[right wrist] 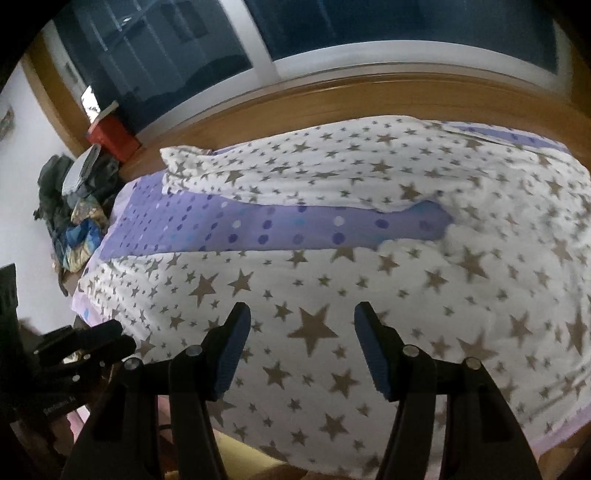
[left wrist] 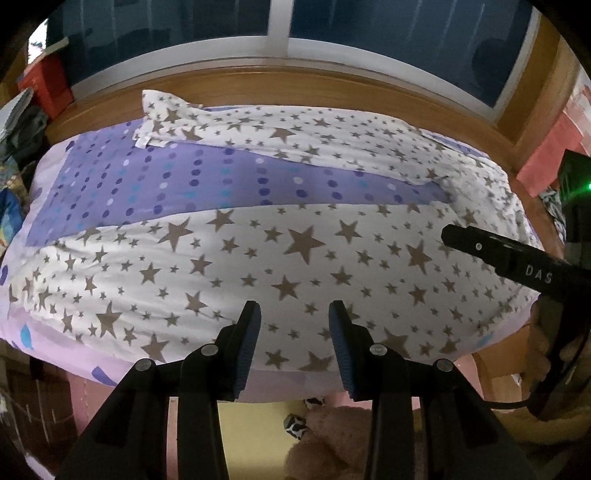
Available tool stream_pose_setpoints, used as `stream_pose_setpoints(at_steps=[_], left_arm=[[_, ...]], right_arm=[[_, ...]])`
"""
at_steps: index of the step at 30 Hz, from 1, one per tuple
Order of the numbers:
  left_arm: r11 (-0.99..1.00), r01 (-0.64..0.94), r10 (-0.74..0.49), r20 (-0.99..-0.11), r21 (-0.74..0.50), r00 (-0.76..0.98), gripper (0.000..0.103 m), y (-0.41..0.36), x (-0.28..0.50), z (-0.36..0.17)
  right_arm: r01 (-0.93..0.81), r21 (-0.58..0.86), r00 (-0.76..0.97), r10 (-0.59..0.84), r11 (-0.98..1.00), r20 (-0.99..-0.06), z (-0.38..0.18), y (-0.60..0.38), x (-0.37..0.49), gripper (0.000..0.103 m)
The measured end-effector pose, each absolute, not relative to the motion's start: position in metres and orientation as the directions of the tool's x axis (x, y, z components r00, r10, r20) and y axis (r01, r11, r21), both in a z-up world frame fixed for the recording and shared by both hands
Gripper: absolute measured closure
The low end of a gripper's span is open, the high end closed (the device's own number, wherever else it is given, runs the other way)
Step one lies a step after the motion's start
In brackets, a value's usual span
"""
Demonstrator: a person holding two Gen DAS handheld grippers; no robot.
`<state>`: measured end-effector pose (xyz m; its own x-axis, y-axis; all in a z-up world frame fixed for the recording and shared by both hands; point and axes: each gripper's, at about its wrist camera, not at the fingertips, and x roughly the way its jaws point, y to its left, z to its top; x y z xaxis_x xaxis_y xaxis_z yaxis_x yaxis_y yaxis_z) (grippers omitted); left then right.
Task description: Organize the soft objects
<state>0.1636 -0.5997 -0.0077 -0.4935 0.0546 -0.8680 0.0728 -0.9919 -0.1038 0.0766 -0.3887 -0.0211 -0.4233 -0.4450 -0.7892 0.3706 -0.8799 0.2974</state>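
Note:
A white duvet with brown stars (left wrist: 295,266) (right wrist: 369,295) covers the near half of a bed. Behind it a strip of purple dotted sheet (left wrist: 184,181) (right wrist: 258,225) lies bare. A star-print pillow or folded cover (left wrist: 229,125) (right wrist: 280,173) lies along the far side. My left gripper (left wrist: 294,308) hovers open over the duvet's near edge, with nothing between its blue pads. My right gripper (right wrist: 303,310) is open above the duvet, also with nothing between its pads. One black finger (left wrist: 476,245) of the right tool reaches in from the right of the left wrist view.
A wooden bed frame (left wrist: 258,85) and a dark window (left wrist: 369,22) run behind the bed. A red box (right wrist: 110,136) and a pile of clothes (right wrist: 74,206) sit at the far left. A beige plush toy (left wrist: 332,443) lies on the floor below the bed's edge.

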Motion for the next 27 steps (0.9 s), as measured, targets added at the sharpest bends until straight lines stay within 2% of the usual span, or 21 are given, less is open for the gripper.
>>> stream_pose_setpoints(at_steps=[9, 20, 27], left_arm=[[-0.986, 0.085, 0.084, -0.872, -0.141, -0.483, 0.065, -0.641, 0.172, -0.014], [-0.981, -0.121, 0.194, -0.838, -0.153, -0.510, 0.064, -0.721, 0.182, -0.002], [-0.969, -0.175, 0.242, -0.829, -0.176, -0.504, 0.064, -0.771, 0.185, -0.004]], right_arm=[[0.351, 0.326, -0.361, -0.448, -0.878, -0.818, -0.030, -0.427, 0.073, 0.044], [0.177, 0.333, -0.400, -0.377, -0.926, -0.836, -0.022, -0.500, 0.104, 0.044], [0.170, 0.287, -0.434, -0.333, -0.943, -0.837, -0.015, -0.553, 0.126, 0.044]])
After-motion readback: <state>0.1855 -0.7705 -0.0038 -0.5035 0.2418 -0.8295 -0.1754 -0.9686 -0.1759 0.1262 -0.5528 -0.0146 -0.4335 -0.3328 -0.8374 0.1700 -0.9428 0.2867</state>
